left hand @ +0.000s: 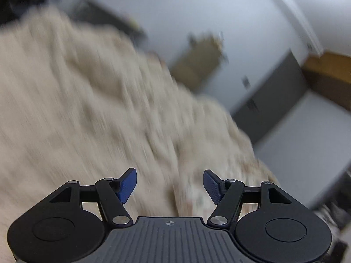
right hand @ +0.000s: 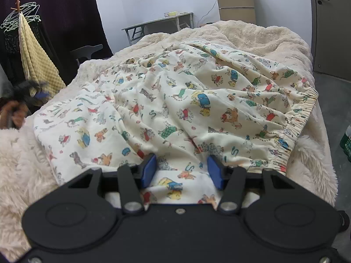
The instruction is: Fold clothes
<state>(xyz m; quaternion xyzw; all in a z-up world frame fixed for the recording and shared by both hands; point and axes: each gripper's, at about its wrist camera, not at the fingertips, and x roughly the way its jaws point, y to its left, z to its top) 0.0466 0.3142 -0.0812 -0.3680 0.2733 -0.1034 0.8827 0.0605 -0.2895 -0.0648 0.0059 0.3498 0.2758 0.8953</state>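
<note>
A: Tongs?
B: Right gripper [right hand: 181, 171] wide, straddling the near edge of the trousers [right hand: 175, 100]; left gripper [left hand: 170, 185] wide, empty, view blurred.
A: Trousers?
B: Rumpled on the blanket [right hand: 252, 35]. Thin, limp, light; best gripped at the elastic waistband [right hand: 300, 118], right of the gripper

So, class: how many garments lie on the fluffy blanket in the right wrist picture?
1: printed cartoon-animal pants, spread across the fluffy blanket, elastic waistband toward the right. More could be hidden underneath.

Far: beige fridge [right hand: 237, 2], grey desk [right hand: 158, 23], dark door [right hand: 331, 28]. Left: yellow towel [right hand: 37, 65] under wire hangers [right hand: 20, 17]. Near: fleece-covered bed [right hand: 263, 37].
</note>
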